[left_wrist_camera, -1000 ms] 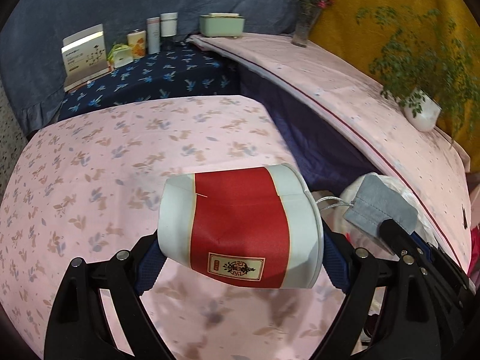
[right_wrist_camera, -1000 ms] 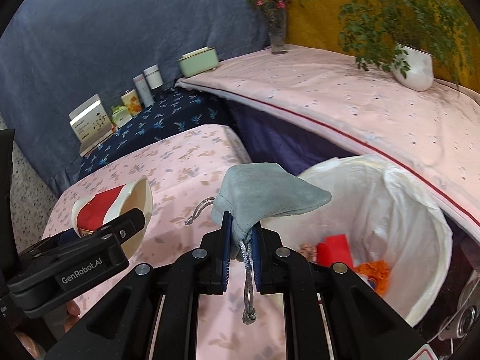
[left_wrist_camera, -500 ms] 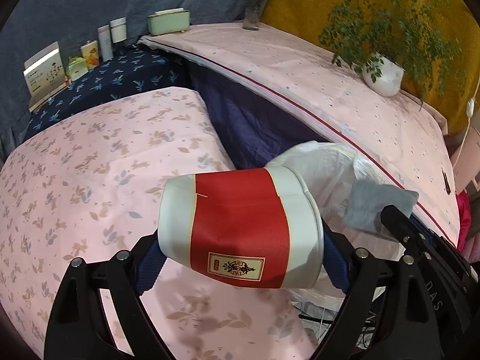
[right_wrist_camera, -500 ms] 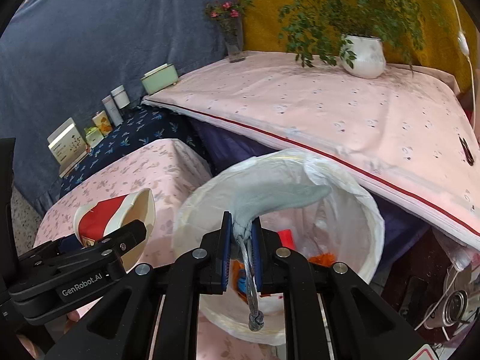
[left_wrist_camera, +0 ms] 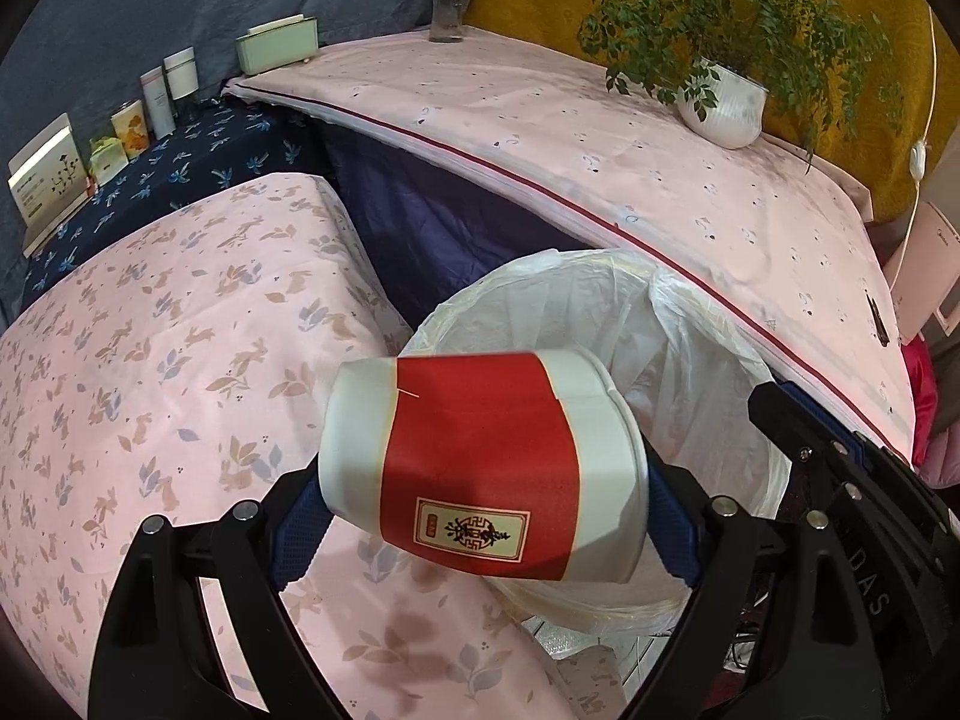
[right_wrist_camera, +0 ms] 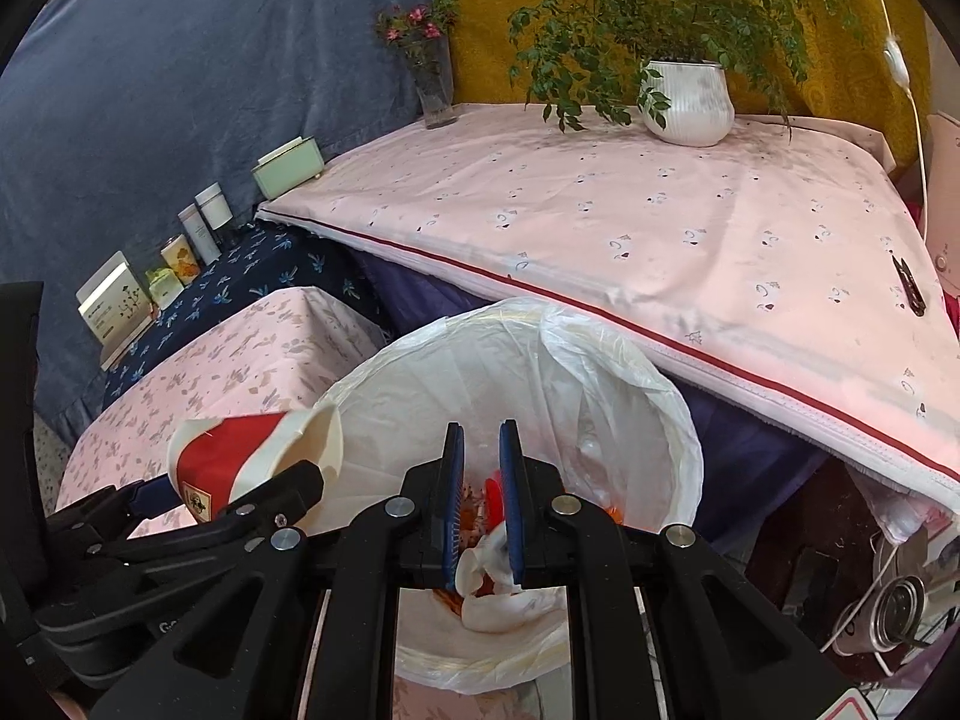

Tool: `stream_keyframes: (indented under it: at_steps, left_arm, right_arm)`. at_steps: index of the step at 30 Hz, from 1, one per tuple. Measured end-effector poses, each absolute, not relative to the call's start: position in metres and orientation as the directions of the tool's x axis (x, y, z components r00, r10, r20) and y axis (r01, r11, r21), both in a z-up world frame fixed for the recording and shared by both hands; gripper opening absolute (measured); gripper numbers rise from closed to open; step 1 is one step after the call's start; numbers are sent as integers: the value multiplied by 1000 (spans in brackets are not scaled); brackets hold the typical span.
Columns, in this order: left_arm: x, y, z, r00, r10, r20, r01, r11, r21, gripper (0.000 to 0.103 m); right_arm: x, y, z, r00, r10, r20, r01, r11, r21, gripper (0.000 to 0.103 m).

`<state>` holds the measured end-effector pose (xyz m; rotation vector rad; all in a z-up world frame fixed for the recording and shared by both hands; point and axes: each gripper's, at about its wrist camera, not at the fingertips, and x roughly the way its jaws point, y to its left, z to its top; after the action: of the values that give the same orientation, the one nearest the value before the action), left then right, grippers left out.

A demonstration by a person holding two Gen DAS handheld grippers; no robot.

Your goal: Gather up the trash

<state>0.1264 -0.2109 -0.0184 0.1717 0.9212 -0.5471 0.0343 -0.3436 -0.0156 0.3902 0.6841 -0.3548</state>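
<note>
My left gripper (left_wrist_camera: pixel 486 498) is shut on a red and white paper cup (left_wrist_camera: pixel 480 462) lying sideways between its pads, at the near left rim of the trash bin (left_wrist_camera: pixel 708 324). The cup also shows in the right wrist view (right_wrist_camera: pixel 240 462). The bin, lined with a white bag (right_wrist_camera: pixel 600 360), holds red, orange and white trash (right_wrist_camera: pixel 498 588). My right gripper (right_wrist_camera: pixel 480 450) hangs over the bin, open by a small gap and empty. The grey pouch is not in sight.
The bin stands between a pink floral-covered table (left_wrist_camera: pixel 150 360) on the left and a higher pink-covered table (right_wrist_camera: pixel 660 228) behind. On that table are a white plant pot (right_wrist_camera: pixel 690 99), a vase (right_wrist_camera: pixel 435 90) and a green box (right_wrist_camera: pixel 288 165). Small boxes and bottles (left_wrist_camera: pixel 150 114) line the dark-blue strip.
My right gripper has let go of the grey pouch over the bin and now stands slightly open. Both grippers have moved right, and the cup has come to the bin's rim.
</note>
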Motion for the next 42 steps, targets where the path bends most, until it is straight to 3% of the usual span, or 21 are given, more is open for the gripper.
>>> stream_keyframes:
  at_steps: [5, 10, 29, 42]
  left_arm:
    - [129, -214, -20, 480, -362, -799, 507, 858, -84, 90]
    - [131, -213, -20, 484, -355, -800, 499, 863, -81, 91]
    - [124, -184, -26, 505, -333, -796, 462, 883, -77, 91]
    - [110, -145, -31, 554, -286, -782, 402, 914, -50, 92]
  right_arm:
    - [32, -350, -13, 723, -203, -660, 458, 857, 238, 22]
    - [29, -356, -12, 722, -217, -657, 475, 846, 243, 40]
    - [17, -335, -4, 705, -254, -663, 451, 881, 142, 59]
    - [11, -299, -16, 674, -237, -699, 396, 915, 73, 77]
